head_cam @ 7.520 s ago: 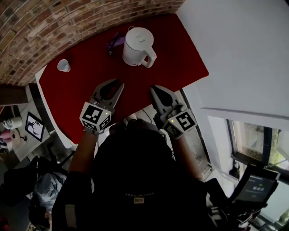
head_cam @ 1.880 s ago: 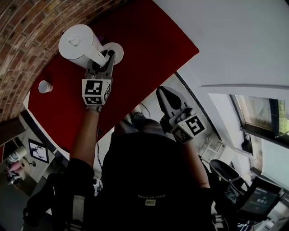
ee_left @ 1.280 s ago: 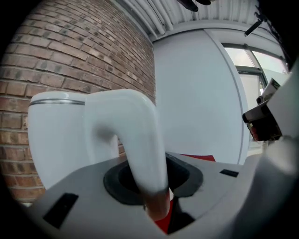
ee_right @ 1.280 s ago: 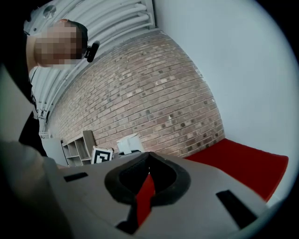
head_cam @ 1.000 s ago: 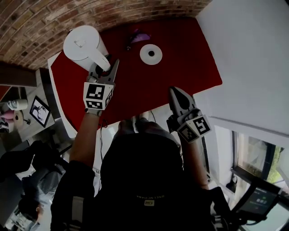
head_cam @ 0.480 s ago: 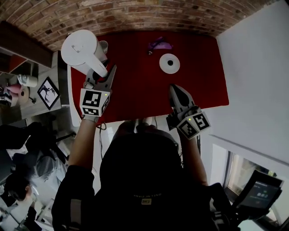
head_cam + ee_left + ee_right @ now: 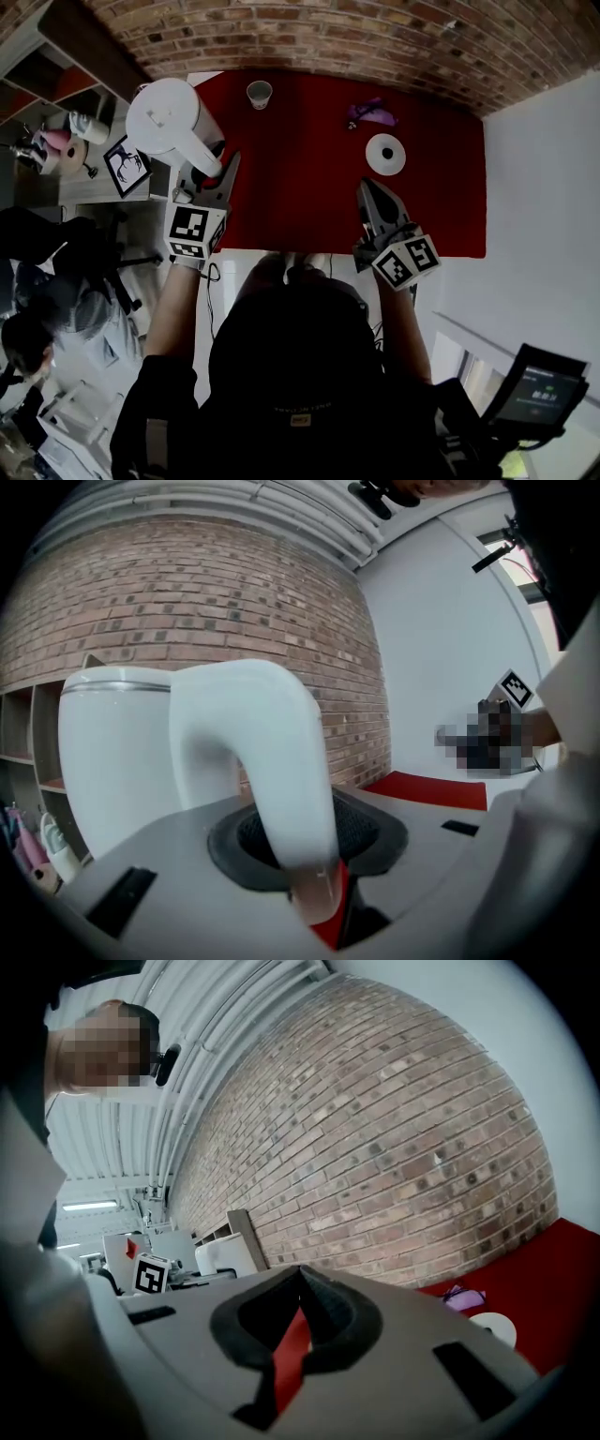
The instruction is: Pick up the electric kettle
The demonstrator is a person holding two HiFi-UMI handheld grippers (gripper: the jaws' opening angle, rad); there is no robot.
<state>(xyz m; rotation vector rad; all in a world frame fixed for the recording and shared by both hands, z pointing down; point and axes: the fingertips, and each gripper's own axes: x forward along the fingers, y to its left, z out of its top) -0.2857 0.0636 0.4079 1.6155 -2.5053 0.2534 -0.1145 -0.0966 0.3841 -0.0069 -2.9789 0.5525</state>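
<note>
1. Step in hand: by my read the pick-up itself is basically done. The left claw (image 7: 214,174) is clamped on the handle (image 7: 272,761) of the electric kettle (image 7: 169,114). The kettle's round base (image 7: 385,154) sits bare, well apart from it, toward the desk's (image 7: 309,202) far right corner.
2. Where the kettle is: up by the desk's left edge near the far left corner, body overhanging that edge. The body sits just beyond the claw, upright as far as I can tell.
3. Grip detail: in the left gripper view the white handle loops down right between the jaws, and the pads press on its lower part. So the hold is low on the handle, not on the body.
4. Right claw (image 7: 368,189): jaws closed together, nothing in them, over the near edge of the desk on the right side.
5. What the next move calls for, I'd guess: keep the kettle level and steady. It hangs off one side of the grip, so it could swing or tip.
6. Also keep it clear of the small cup (image 7: 259,93) at the far edge.
</note>
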